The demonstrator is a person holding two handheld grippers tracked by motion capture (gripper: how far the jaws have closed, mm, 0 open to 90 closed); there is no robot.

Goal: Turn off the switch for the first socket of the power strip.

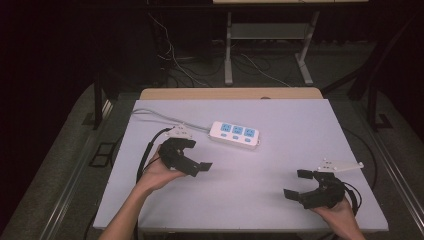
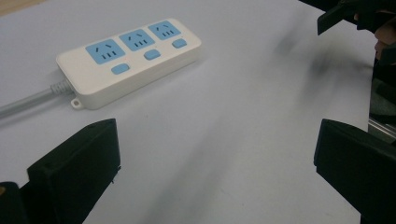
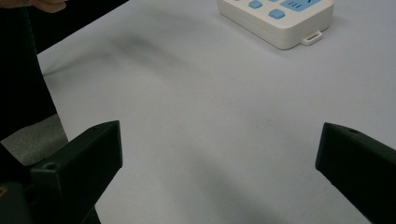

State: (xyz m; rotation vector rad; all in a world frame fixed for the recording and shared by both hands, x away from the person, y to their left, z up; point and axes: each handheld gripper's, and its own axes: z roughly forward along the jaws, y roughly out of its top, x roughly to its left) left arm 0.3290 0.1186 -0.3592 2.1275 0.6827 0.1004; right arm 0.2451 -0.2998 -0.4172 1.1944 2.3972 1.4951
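Power strip (image 1: 235, 134): lay flat on the table (image 1: 280, 200), sockets up, a bit left of centre and toward the far side. Three blue sockets, each with its own blue switch. Sat at a slight angle, probably just how it got dropped there.

Cord (image 1: 150, 114): grey, ran off the strip's left end toward the far left corner of the table. Kept well out of the way of both hands, so nothing to snag on.

Left gripper (image 1: 197, 160): jaws spread wide, nothing between them. Held just above the table, near the strip's cord end but not touching. In the left gripper view, pointed across the table with the strip up ahead and to the left, so looked lined up for a reach rather than a grab.

Right gripper (image 1: 297, 184): also wide open and empty. Parked near the front right of the table, well apart from the strip. In the right gripper view, the strip's far end with its little mounting tab (image 3: 312, 36) sat up ahead. Probably hanging back until needed.

Plug or anything to plug in: couldn't tell, none spotted on the table.

Best guess at the step: early days, strip untouched, left gripper nearer and likelier to go first.
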